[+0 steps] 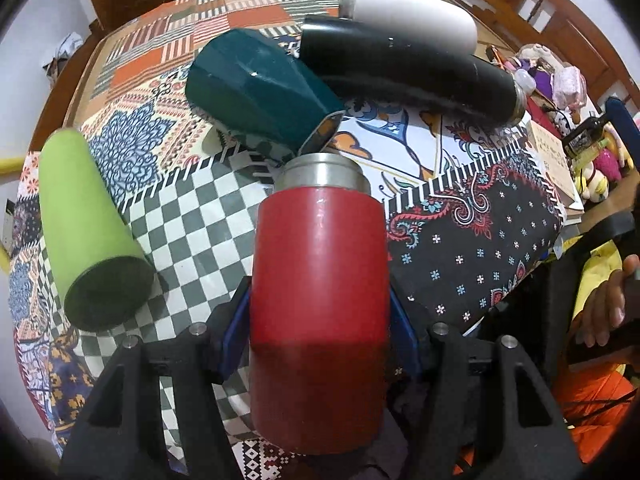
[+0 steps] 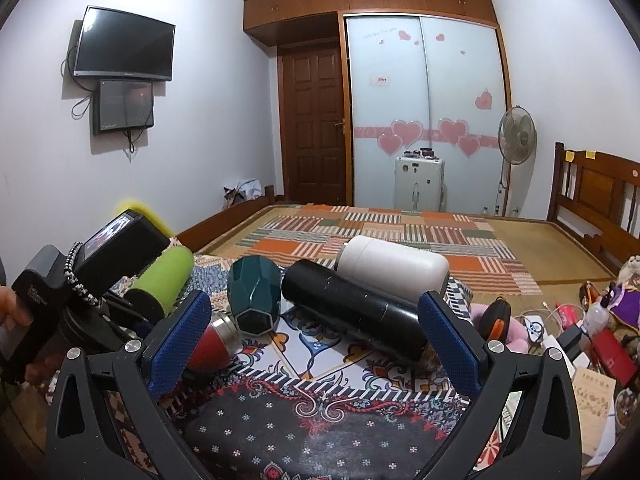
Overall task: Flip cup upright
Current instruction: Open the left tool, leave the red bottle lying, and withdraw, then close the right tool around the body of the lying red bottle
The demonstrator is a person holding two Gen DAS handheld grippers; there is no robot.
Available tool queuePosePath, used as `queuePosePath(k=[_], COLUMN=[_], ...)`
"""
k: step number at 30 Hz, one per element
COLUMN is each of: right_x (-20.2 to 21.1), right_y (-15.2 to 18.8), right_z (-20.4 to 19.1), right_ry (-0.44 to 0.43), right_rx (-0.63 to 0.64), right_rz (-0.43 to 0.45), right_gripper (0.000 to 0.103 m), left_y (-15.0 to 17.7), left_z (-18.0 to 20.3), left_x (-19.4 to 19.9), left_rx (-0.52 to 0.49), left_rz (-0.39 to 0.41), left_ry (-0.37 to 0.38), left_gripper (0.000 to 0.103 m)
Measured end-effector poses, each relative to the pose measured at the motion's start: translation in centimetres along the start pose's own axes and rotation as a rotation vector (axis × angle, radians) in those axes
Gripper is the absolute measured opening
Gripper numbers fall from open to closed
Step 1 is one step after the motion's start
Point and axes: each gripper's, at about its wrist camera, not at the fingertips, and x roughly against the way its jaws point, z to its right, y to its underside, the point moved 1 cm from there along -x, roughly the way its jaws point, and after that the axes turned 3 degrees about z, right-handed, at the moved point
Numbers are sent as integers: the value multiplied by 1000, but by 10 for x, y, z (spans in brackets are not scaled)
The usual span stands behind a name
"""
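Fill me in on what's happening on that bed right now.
A person is working with two handheld grippers over a patterned cloth. The left gripper is clamped around a red flask, its steel neck pointing away from the camera. The right gripper is open and holds nothing. A green cup, a dark teal cup, a black flask and a white flask all lie on their sides.

Even indoor light — soft shadows, strong fisheye bending at edges.
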Motion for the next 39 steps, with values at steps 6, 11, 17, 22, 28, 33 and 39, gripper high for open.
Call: queuePosePath(k=[6,11,17,22,28,33,39], right_x=[-2,1,5,8,1,-22,-69], right_y=[1,-1,-7,-12,-19,-20,-6], right_z=[-2,-5,-9,-18,-34,-56,-86], right_ry=[1,4,4,-4,-59,-126,-207], right_rx=[5,15,21,37,46,54,52], right_rz=[-22,-20,-18,-19,-57,-136,-308], right_gripper=[103,103,103,103,103,103,102], left_y=[-2,-1,11,27,56,83,111], left_z=[6,6,4,-5,-34,-53,-74], left_x=[-2,11,45,83,120,131,130], left_rx=[-21,-31,-52,-19,57,80,117], left_rz=[6,39,113,222,375,466,521], left_ry=[-2,10,21,17,-65,-150,-177], left_gripper=[62,66,67,69,69,69,69])
